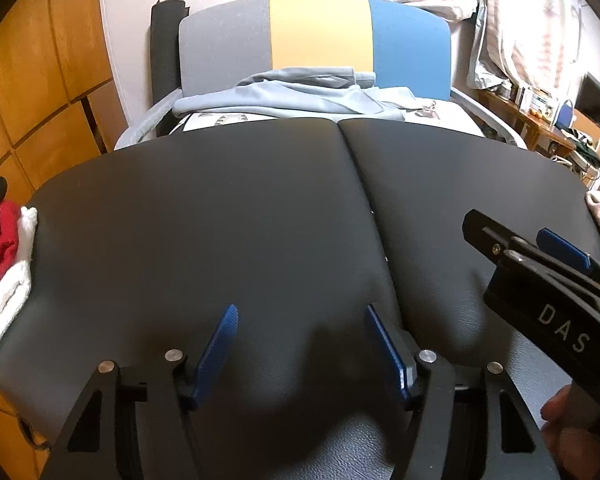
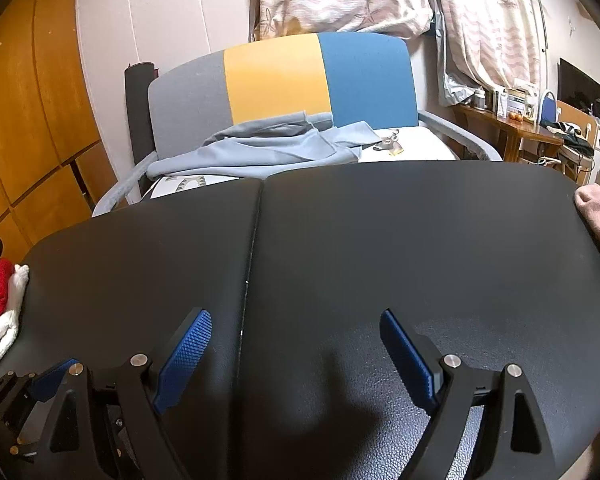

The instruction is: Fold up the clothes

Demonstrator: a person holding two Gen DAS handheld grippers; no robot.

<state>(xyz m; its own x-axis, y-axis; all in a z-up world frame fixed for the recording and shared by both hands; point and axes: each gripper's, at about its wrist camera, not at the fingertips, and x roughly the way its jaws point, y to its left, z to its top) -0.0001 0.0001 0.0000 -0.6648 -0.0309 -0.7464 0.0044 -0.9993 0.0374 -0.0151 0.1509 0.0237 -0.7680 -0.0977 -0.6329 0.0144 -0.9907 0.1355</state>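
The blue garment (image 1: 284, 94) lay crumpled on the chair (image 1: 320, 32) beyond the table's (image 1: 220, 220) far edge, its long axis running left to right, well ahead of both grippers. The left gripper (image 1: 300, 352) and right gripper (image 2: 296, 356) stood with jaws wide and empty, about equally distant. Bare table lay between; folded clothes (image 1: 2, 264) sat at its left edge.

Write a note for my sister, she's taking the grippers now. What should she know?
Left gripper: jaws open, nothing between them.
Right gripper: jaws open wide, nothing between them.
Both hover over the bare black table.
A light blue garment lies unfolded on the chair behind the table.
A pile of red and white clothes sits at the table's left edge.
Left to do: fetch the blue garment, spread it on the table, fold it.
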